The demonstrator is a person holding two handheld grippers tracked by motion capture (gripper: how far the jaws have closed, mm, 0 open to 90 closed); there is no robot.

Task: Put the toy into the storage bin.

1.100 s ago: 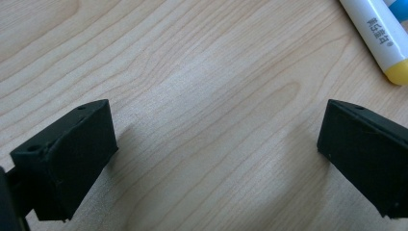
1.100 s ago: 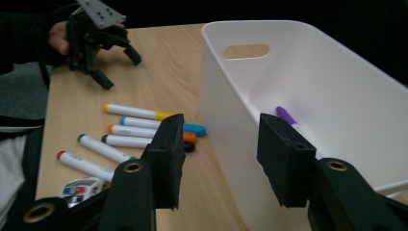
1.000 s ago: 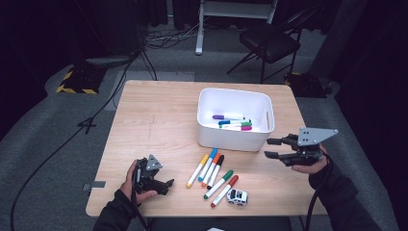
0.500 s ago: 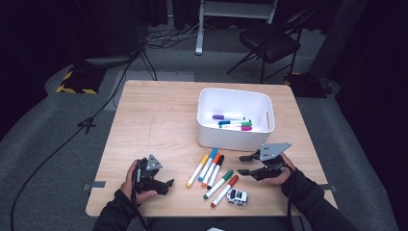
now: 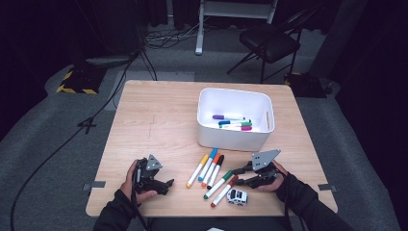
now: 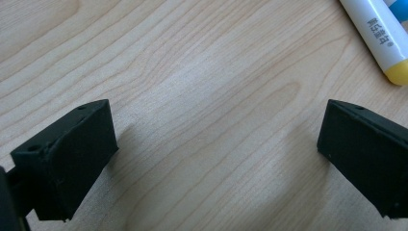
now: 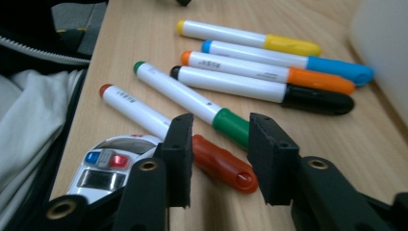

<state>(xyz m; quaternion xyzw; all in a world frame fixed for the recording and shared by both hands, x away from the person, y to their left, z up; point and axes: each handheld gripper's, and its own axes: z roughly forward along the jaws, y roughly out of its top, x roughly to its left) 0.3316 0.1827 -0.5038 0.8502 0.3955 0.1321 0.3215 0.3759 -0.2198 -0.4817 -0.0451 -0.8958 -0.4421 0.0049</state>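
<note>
Several capped markers lie in a row on the wooden table (image 5: 159, 125): yellow (image 5: 197, 171), blue (image 5: 208, 163), orange (image 5: 211, 168), black (image 5: 216, 171), green (image 5: 217, 185) and red (image 5: 223, 191). My right gripper (image 5: 238, 176) is low at their right ends. In the right gripper view its jaws (image 7: 219, 149) have just been closing around the red marker's cap (image 7: 226, 168), with the green cap (image 7: 232, 126) just behind; a gap still shows on both sides. My left gripper (image 5: 166, 186) rests at the front left, open over bare wood (image 6: 216, 159), the yellow marker (image 6: 380, 38) at its far right.
A white bin (image 5: 231, 139) stands behind the markers and holds a few more markers (image 5: 233, 123). A small toy police car (image 5: 236, 196) sits by the red marker near the front edge, close to my right jaws (image 7: 106, 168). A chair and cables stand beyond the table.
My right gripper came down and leftwards from beside the bin to the red and green markers, and its jaws narrowed. The left gripper stayed put.
</note>
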